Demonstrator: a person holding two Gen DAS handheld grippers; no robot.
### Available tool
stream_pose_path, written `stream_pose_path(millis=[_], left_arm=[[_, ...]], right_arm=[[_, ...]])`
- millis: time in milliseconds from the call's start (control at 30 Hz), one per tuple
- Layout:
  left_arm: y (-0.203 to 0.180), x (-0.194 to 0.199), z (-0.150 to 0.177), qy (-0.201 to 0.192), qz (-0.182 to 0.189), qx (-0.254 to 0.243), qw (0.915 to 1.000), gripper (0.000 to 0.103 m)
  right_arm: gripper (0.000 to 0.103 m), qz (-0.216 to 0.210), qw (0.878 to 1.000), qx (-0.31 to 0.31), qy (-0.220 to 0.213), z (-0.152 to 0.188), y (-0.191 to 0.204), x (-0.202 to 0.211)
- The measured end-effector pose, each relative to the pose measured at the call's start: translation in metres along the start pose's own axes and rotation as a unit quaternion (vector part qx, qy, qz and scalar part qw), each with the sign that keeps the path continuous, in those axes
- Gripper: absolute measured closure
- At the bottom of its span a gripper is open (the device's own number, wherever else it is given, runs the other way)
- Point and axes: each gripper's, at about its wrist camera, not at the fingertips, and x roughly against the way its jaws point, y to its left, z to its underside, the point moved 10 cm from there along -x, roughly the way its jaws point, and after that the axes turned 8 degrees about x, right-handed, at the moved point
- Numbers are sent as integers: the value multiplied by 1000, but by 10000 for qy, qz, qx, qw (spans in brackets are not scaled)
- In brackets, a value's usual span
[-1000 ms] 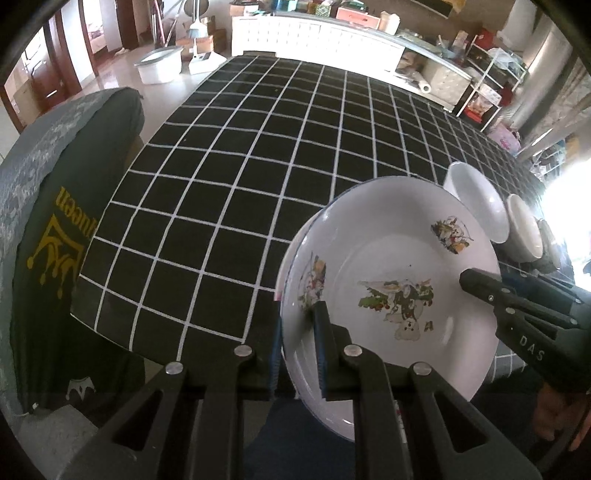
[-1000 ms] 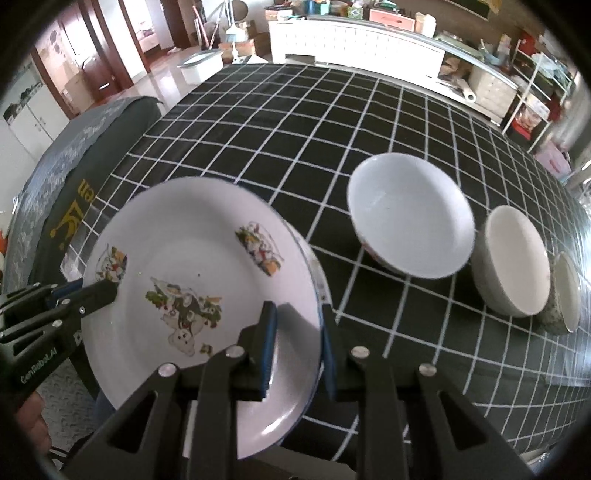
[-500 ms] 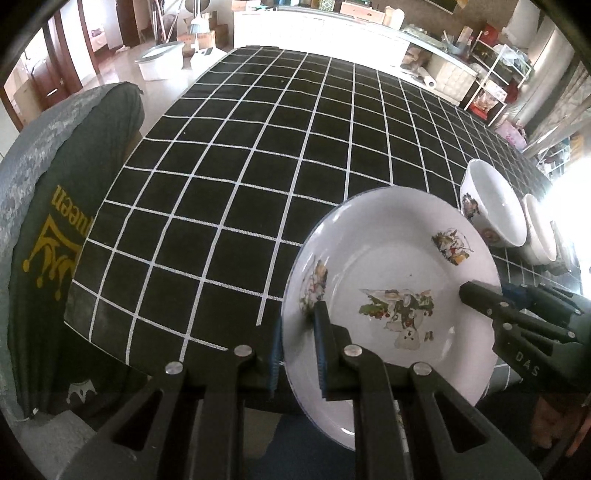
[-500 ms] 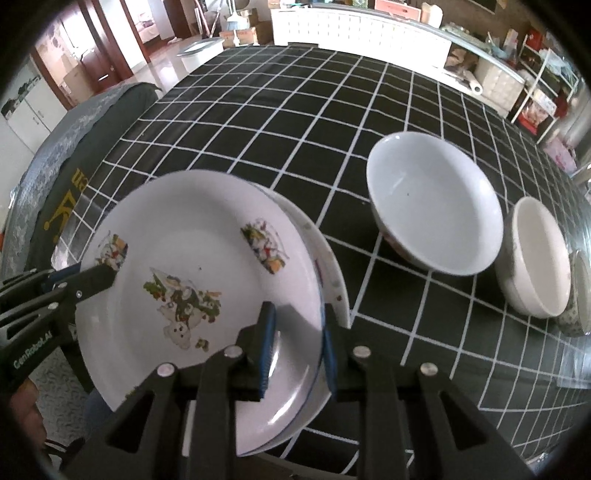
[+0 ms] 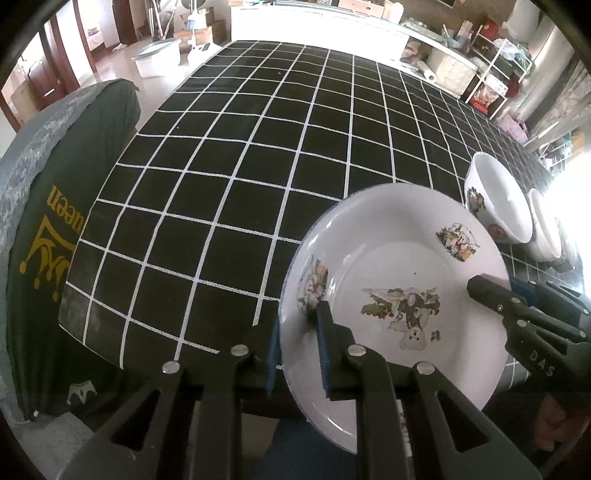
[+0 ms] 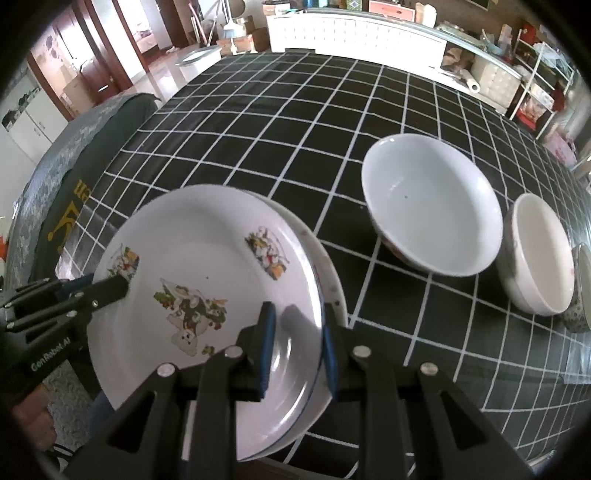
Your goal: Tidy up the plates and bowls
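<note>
A white plate with cartoon prints (image 5: 399, 273) (image 6: 207, 266) is held level between both grippers over the table's front edge. My left gripper (image 5: 297, 345) is shut on its left rim. My right gripper (image 6: 295, 347) is shut on its right rim; it also shows in the left wrist view (image 5: 517, 314). A second white plate (image 6: 328, 273) lies just under it, its rim showing at the right. A large white bowl (image 6: 432, 206) (image 5: 495, 199), a smaller bowl (image 6: 539, 254) and a patterned bowl (image 6: 580, 295) stand in a row to the right.
The table has a black cloth with a white grid (image 5: 280, 147). A dark green chair cover with gold print (image 5: 48, 229) stands at the table's left. White cabinets (image 6: 354, 29) and shelves stand beyond the far edge.
Both grippers have drawn back and up from the table, with the printed plate held between them. The bowls now look farther away.
</note>
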Motion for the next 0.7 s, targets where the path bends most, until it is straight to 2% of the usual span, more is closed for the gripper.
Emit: stream_pose_path(millis=[333,467,700], left_arm=[[0,2,2,30,80,76,9999,87],[3,10,-1,-92,-1,88,9999,87],[-6,42,1,-368,50,43,9993,87]], right_arm=[[75,-217,9995,-206,-94,4,-6,8],[72,-62,9994,-269,-218,2,-16,20],[72,-122,9983,-294,-486,1,-16,45]])
